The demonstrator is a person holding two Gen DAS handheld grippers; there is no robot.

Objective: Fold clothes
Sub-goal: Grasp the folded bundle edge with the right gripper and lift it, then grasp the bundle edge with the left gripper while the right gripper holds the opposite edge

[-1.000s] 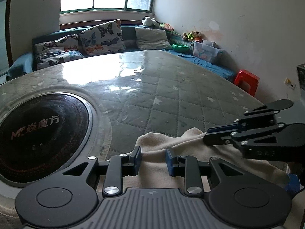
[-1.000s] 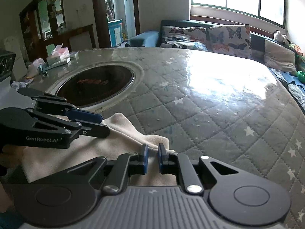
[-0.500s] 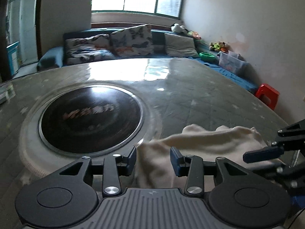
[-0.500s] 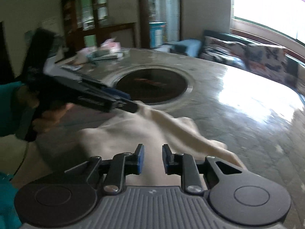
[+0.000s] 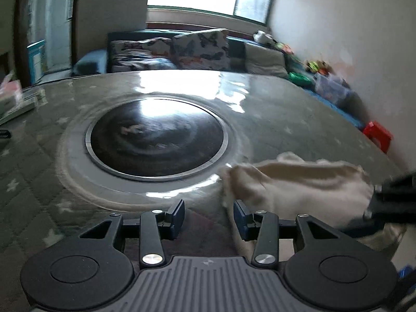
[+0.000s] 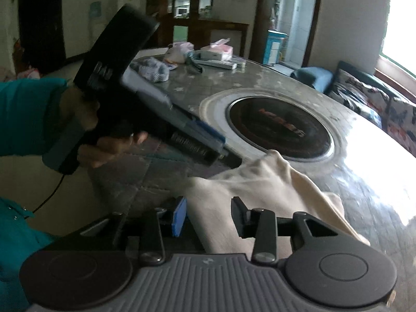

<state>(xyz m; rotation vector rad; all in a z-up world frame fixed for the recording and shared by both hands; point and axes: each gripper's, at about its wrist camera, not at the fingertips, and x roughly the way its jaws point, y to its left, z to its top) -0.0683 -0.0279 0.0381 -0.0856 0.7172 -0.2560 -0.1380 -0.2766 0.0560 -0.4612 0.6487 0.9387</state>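
Observation:
A cream cloth (image 5: 299, 184) lies crumpled near the front edge of the round table. My left gripper (image 5: 208, 217) stands open just left of it, with nothing between its fingers; the cloth's edge is beside the right finger (image 5: 240, 219). In the right wrist view the same cloth (image 6: 260, 182) runs back between the wide-open fingers of my right gripper (image 6: 209, 218). There a hand in a teal sleeve holds the left gripper (image 6: 223, 153), whose tip is near the cloth's far corner. At the right edge of the left wrist view the right gripper (image 5: 390, 202) is a dark blur.
A black round hob (image 5: 156, 135) sits in the middle of the glass-topped quilted table (image 5: 273, 109). Tissue boxes and bags (image 6: 218, 50) crowd the table's far side. Beyond the table are a sofa with cushions (image 5: 197, 49) and a red stool (image 5: 377, 135).
Both grippers have opened wide and let go of the cloth. Both views have swung left; the cloth has dropped onto the table, to the right of the left gripper.

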